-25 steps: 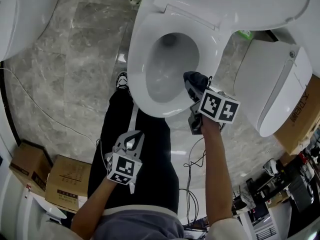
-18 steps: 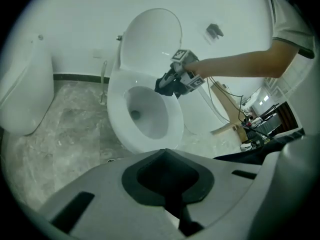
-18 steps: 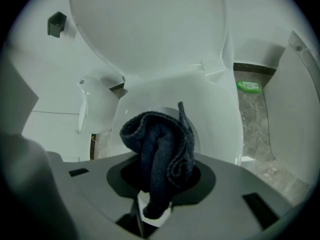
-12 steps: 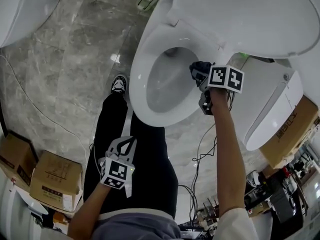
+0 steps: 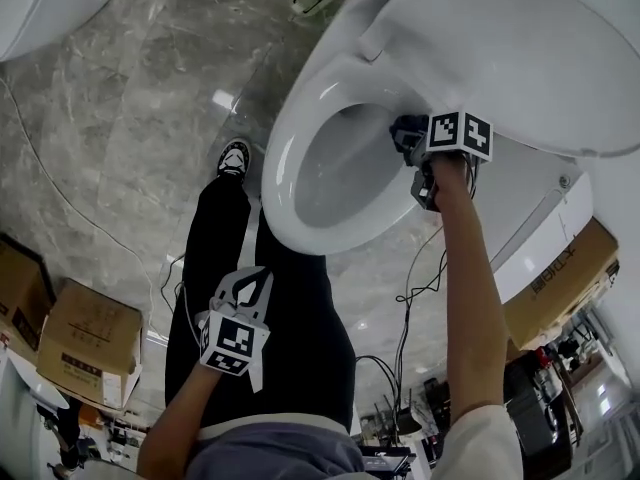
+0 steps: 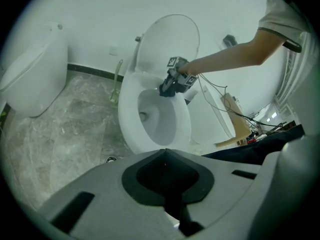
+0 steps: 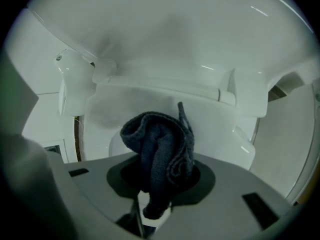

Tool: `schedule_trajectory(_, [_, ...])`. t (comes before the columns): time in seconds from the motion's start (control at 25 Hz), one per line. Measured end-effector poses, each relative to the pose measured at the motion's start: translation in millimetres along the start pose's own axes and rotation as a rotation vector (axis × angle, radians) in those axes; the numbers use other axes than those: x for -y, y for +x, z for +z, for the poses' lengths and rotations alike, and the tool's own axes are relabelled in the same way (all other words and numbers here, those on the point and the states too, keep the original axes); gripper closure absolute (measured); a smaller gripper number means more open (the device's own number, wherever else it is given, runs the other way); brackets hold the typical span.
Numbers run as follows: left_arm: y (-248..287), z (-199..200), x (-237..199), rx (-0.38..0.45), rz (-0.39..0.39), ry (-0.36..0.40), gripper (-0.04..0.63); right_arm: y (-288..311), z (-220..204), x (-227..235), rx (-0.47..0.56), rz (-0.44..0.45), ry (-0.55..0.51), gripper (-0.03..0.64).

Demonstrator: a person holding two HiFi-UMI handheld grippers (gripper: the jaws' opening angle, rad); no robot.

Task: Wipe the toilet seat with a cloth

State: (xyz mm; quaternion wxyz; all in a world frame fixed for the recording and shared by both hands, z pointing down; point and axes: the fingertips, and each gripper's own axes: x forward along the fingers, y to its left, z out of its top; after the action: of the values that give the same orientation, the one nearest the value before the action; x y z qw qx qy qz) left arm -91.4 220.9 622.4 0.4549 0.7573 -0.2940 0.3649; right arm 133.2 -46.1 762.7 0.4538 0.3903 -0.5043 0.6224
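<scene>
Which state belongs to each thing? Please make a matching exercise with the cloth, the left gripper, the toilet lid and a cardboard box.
Things:
1. dark cloth
2. left gripper
3. toilet lid
4. cardboard box

States:
A. raised
B. shut, with nothing between the jaws
C. standing on the floor
D. clamped in the right gripper

Pairs: 1-D, 2-B, 3-A, 4-C

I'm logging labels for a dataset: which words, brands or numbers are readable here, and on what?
Nothing can be read for certain.
Right cardboard box: dark print, too blurred to read.
Left cardboard box: label print, too small to read.
</scene>
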Motion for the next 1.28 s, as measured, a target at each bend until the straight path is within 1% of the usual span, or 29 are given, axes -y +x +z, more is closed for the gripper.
schedule_trajectory(0.16, [0.3,5.1,-1.4,0.009,-0.009,-0.026,0.586,-6.2,11.5,-9.7,-0.043,-0.006,-0.028,0.511])
schedule_trajectory(0.4, [-3.5,6.5,-11.1,0.029,-0.002,-0.068,0.586,-6.7,27.5,-32.5,-0.083,-0.057,-0.138,0.511])
schedule_trajectory(0.6, [-13.3,-0.4,-23.6,0.045,-0.002,-0.096,0.586,-2.8,32.3,-60.4,-0.075,-0.082,-0.207,0.511])
schedule_trajectory(0.8, [-16.2,-4.0,-25.4,0.052,-0.009,-0.114,0.586,-4.4,39.1,-78.2,-0.061,-0.117,-0.289,0.509])
schedule_trajectory(0.88, [-18.8,-7.2,-27.2,0.055,-0.014,-0.116,0.586,-4.8,39.9,-87.3,-0.051,-0.117,-0.311,0.509])
schedule_trajectory(1.12, [-26.1,-16.9,-37.6,0.055,-0.021,-0.119,0.586,-3.3,38.3,-117.4,0.023,-0.078,-0.294,0.509])
schedule_trajectory(1.28, [-32.8,-20.6,-40.7,0.067,-0.025,-0.109,0.586,-2.9,34.0,-130.0,0.116,-0.03,-0.205,0.509])
